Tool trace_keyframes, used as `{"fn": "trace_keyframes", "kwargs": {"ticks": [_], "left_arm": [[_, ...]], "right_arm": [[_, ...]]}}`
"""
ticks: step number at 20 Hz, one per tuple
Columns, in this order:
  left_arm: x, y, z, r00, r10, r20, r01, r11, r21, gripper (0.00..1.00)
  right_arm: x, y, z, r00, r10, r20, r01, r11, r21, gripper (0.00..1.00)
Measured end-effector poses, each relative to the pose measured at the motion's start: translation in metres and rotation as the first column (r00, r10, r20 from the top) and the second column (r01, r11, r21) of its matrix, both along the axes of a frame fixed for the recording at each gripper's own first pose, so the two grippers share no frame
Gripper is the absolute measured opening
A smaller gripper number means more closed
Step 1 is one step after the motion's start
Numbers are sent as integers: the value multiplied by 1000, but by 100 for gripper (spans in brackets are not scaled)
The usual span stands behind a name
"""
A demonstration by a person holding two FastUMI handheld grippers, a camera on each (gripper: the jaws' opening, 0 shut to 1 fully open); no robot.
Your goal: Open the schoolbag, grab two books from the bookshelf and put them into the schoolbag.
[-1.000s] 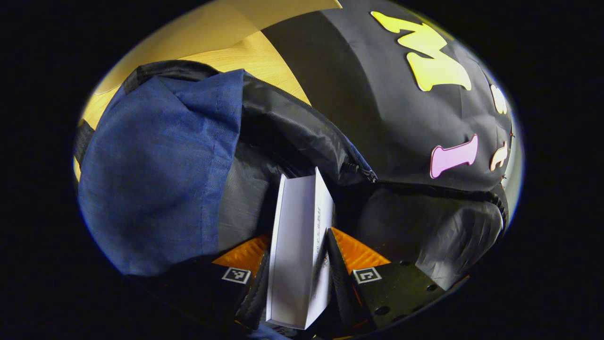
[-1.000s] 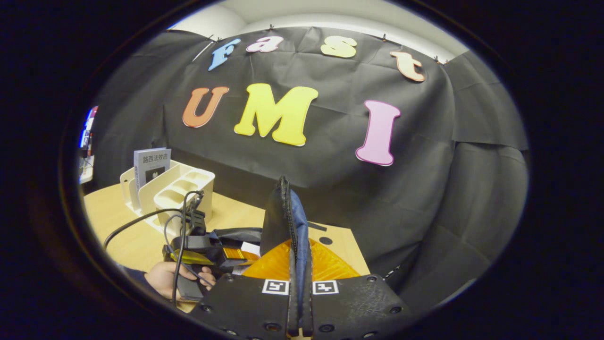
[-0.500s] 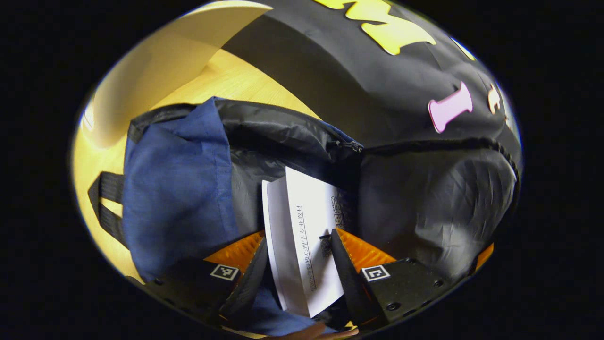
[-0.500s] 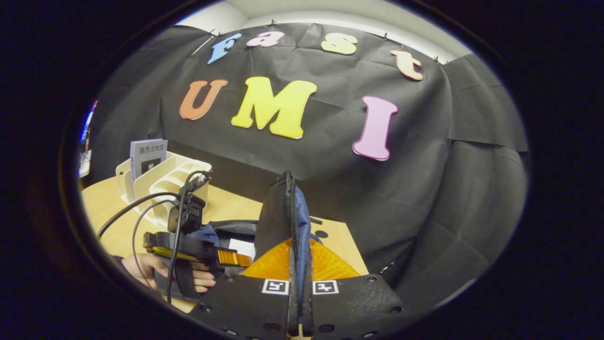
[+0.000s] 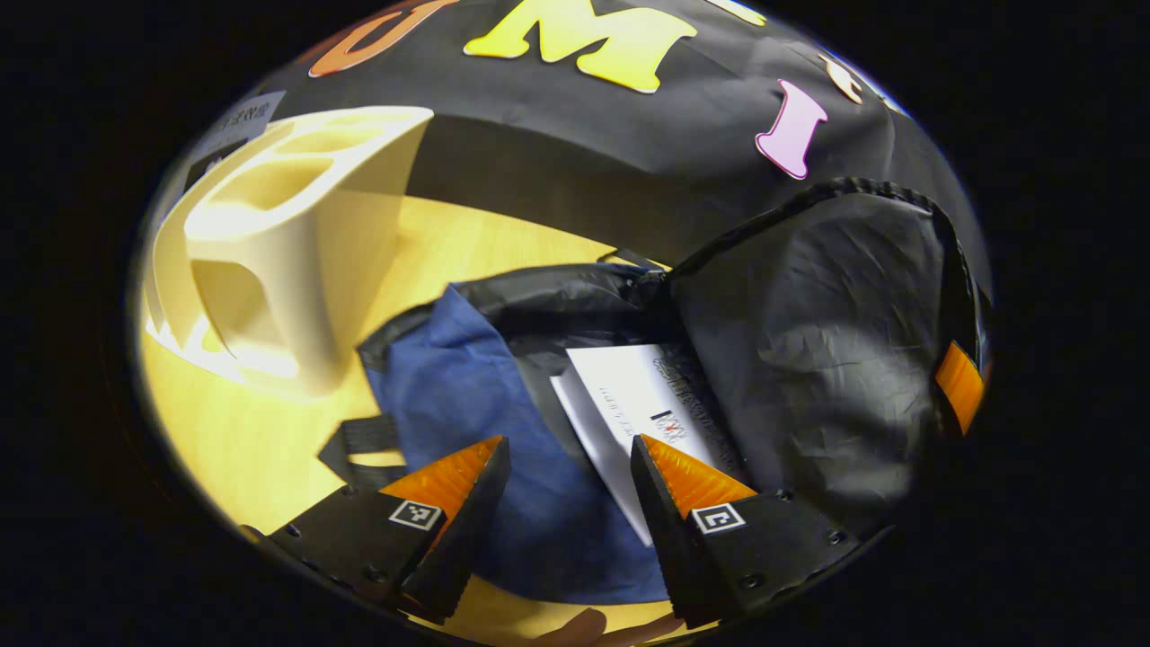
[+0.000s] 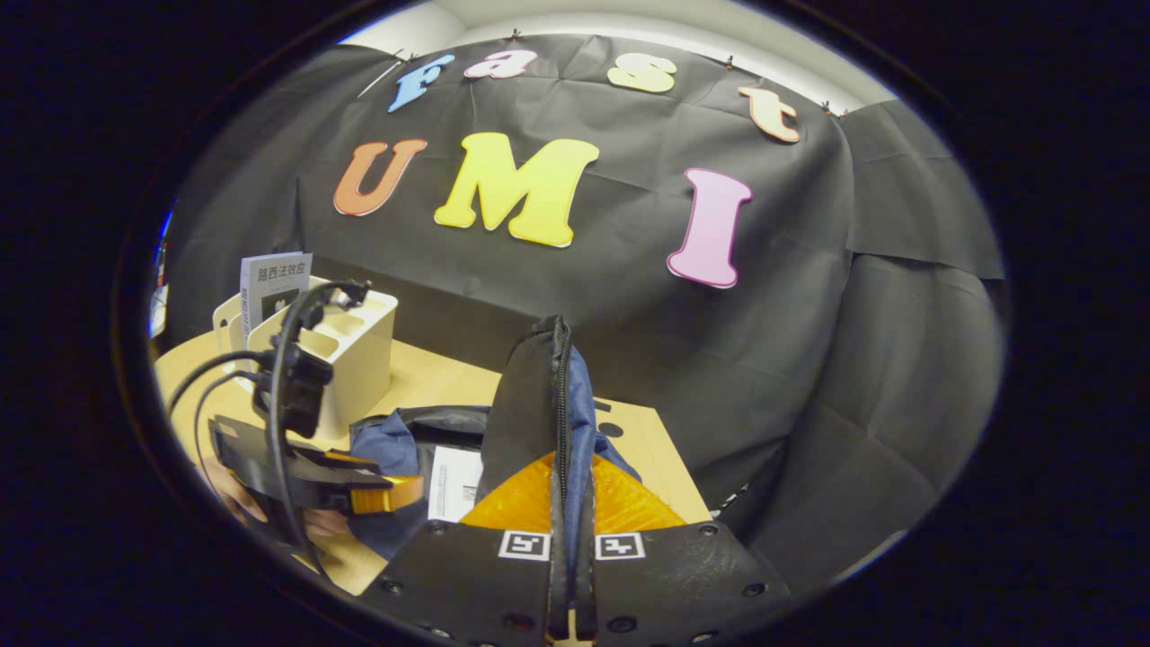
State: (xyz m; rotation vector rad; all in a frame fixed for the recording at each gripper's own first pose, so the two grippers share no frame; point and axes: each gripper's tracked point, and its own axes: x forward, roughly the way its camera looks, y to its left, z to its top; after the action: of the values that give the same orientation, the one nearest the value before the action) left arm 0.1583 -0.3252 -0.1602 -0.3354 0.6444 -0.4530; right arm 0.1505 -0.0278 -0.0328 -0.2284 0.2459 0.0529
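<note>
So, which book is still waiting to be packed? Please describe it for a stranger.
Find the wooden table, then the cream bookshelf standing on it. The book stands upright in its rear slot, whereas the other white book already lies inside the open schoolbag.

left gripper view: looks down from close above into the open schoolbag (image 5: pixel 467 404), with the bookshelf (image 5: pixel 287 243) at ten o'clock.
right gripper view: sits low by the bag's raised flap (image 6: pixel 539 395) and faces the booth wall, with the table (image 6: pixel 440 382) below.
shared: both see the schoolbag, the white book (image 5: pixel 629 395) inside it, the bookshelf and the table.
</note>
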Motion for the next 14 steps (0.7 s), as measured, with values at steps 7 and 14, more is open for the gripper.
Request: {"fn": "trace_keyframes", "kwargs": {"ticks": [7,14], "left_arm": [[5,103,33,984,117,134,-123,991,42,86],[-7,203,63,958,188,215,-216,970,115,87]], "right_arm": [[8,21,-3,1000,-11,-22,11,1000,-9,4],[9,36,-4,999,-40,-12,40,999,26,3]]}}
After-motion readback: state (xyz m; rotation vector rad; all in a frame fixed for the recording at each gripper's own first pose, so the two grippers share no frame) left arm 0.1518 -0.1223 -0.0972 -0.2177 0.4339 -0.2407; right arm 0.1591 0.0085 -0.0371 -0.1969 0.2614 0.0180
